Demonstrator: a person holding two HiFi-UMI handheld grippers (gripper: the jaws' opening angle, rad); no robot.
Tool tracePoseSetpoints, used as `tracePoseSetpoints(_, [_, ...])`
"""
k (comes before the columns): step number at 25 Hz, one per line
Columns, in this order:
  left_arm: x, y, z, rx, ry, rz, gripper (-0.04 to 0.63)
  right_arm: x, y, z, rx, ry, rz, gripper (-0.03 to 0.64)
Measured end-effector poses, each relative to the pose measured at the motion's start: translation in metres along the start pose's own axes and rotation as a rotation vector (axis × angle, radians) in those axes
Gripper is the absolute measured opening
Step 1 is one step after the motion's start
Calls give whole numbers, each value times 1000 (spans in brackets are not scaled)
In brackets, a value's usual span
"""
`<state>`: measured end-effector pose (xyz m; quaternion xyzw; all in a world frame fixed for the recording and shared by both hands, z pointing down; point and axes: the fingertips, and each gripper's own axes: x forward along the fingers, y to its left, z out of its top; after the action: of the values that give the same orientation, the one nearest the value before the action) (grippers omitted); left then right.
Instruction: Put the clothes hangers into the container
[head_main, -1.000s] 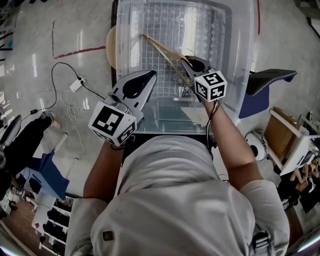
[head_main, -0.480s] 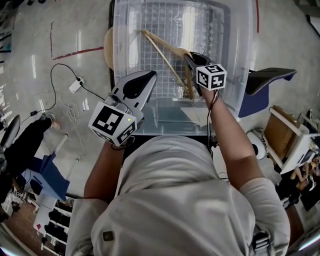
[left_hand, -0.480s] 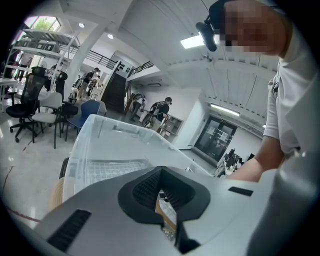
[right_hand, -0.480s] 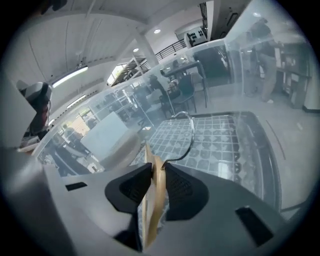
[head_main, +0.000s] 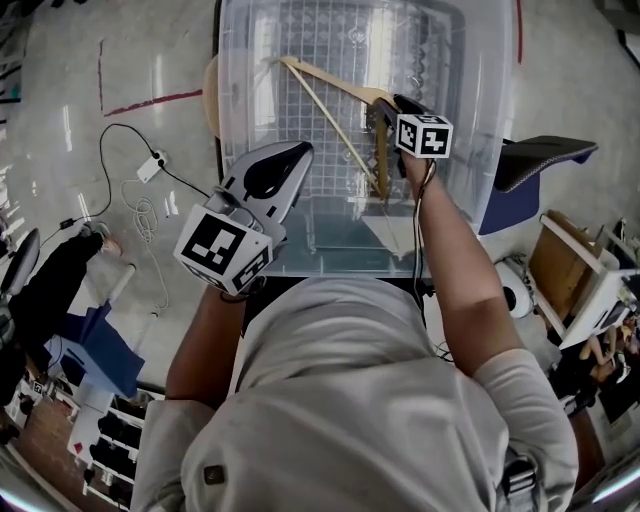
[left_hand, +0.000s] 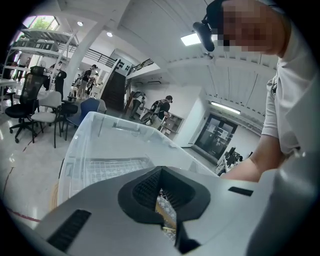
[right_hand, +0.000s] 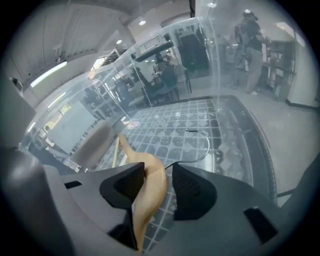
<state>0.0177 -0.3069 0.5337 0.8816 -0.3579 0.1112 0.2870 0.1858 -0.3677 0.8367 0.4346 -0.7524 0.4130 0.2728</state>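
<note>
A light wooden clothes hanger (head_main: 330, 112) with a metal hook (right_hand: 202, 145) hangs inside the clear plastic container (head_main: 480, 120), over its grid-patterned floor. My right gripper (head_main: 386, 110) reaches in over the near right rim. Its jaws are opening; the hanger's wooden arm (right_hand: 150, 182) still lies between them, leaning on the left pad with a gap to the right pad. My left gripper (head_main: 292, 152) hovers at the container's near left wall, jaws closed together with nothing in them, and it looks over the container rim (left_hand: 95, 117).
A white cable and adapter (head_main: 150, 168) lie on the floor to the left. A black and blue chair (head_main: 540, 155) stands right of the container. A round wooden piece (head_main: 211, 95) shows behind the container's left wall. Several people stand far back (left_hand: 162, 107).
My right gripper has carried the hanger further into the container and a little to the right, and its jaws have parted. My left gripper has stayed put.
</note>
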Motion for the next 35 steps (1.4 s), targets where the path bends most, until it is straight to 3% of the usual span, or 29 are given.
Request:
tracePoseSetpoints(4, [6, 6, 0, -2, 7, 8, 17, 10, -14, -7, 1, 28, -61, 202])
tracePoseSetpoints(8, [9, 5, -1, -3, 9, 6, 17, 15, -19, -18, -78, 90, -130, 196])
tracePoseSetpoints(20, [4, 6, 5, 9, -14, 11, 17, 9, -3, -12, -93, 86, -128, 154])
tracePoseSetpoints(26, [-6, -1, 13, 40, -29, 4, 17, -22, 36, 21, -114, -3, -82, 89])
tracePoseSetpoints(35, [-31, -24, 15, 61, -27, -39, 17, -108, 120, 62, -174, -183, 12, 48])
